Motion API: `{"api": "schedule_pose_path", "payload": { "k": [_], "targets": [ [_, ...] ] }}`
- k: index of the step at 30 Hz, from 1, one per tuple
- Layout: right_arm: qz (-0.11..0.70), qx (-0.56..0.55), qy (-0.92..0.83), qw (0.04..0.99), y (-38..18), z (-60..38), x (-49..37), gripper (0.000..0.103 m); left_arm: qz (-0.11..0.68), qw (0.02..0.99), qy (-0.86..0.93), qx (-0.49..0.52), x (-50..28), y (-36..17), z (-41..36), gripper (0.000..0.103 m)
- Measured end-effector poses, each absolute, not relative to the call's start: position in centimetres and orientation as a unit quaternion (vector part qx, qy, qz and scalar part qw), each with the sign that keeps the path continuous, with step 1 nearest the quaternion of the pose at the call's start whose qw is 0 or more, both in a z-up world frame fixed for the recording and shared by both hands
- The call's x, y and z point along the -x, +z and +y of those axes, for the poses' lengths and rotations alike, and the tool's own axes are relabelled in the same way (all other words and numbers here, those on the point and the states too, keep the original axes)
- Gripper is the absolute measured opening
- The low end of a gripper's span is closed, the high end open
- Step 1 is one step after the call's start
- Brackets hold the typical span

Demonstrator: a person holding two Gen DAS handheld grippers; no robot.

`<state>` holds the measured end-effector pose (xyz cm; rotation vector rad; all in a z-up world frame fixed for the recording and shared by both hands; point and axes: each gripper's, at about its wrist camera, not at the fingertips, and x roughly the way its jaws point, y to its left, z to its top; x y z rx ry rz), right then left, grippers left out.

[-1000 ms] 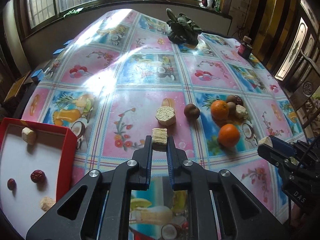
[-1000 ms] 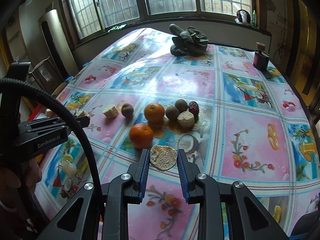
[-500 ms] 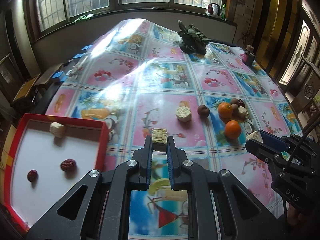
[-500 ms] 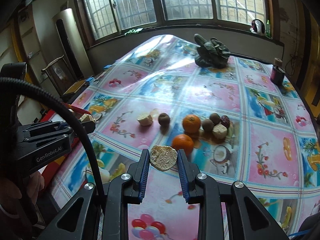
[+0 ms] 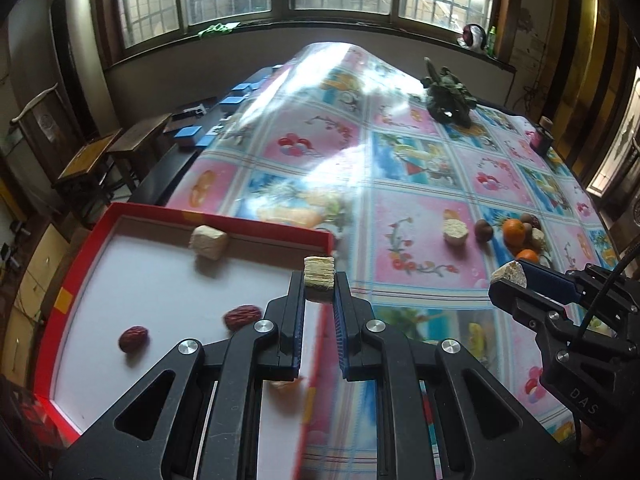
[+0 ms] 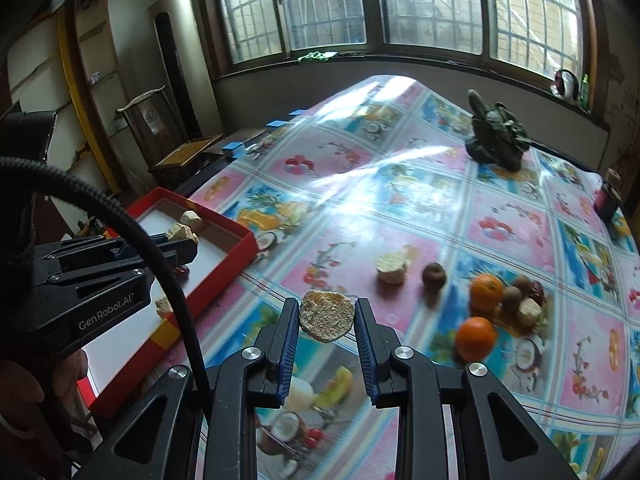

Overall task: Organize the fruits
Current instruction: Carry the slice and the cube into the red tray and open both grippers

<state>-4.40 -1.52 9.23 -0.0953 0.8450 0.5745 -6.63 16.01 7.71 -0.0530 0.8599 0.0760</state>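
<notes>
Two grippers each carry a pale chunk of fruit. From the left wrist, the left gripper (image 5: 319, 280) is clenched on a layered yellowish chunk (image 5: 319, 273) at its fingertips, held above the right edge of the red tray (image 5: 256, 225). Inside the tray, on its white floor, a beige chunk (image 5: 208, 242) lies at 12 o'clock near the far wall, and two red dates sit toward 8 o'clock: one (image 5: 134, 338) alone, the other (image 5: 242, 317) just beside the gripper's left finger. At 3 o'clock the right gripper (image 5: 510, 276) shows from the side, grasping a rough beige piece (image 5: 509, 273). Beyond it on the flowered surface (image 5: 416, 184), toward 2 o'clock, stand a pale round chunk (image 5: 455, 232), a brown fruit (image 5: 483, 229) just beside it, and an orange (image 5: 513, 230) in a small cluster; a second orange (image 5: 527, 255) peeks over the right gripper

From the right wrist, the right gripper (image 6: 327, 318) is clamped on the rough beige piece (image 6: 327, 315), raised over the surface (image 6: 360, 184). At 9 o'clock the left gripper (image 6: 182, 236) holds its chunk (image 6: 180, 234) over the red tray (image 6: 224, 256). At 3 o'clock lie the pale round chunk (image 6: 392, 267), the brown fruit (image 6: 434, 276), and two oranges (image 6: 485, 293) (image 6: 476, 337) with small fruits clustered beside them. A dark green object (image 6: 498, 136) sits far off at 1 o'clock
</notes>
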Motion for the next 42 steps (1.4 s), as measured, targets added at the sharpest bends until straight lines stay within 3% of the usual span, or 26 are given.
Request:
{"api": "schedule_pose_path", "payload": {
  "k": [21,42],
  "targets": [
    [0.405,0.119,0.347,0.837,8.3,10.6,4.7,0.027,0.439,0.888,0.116,0.069,7.2,5.5,26.4,0.013],
    [0.444,0.122,0.347,0.817,4.1,16.2,-0.7,0.027,0.467,0.872,0.123,0.08,4.3,3.2,27.9,0.013]
  ]
}}
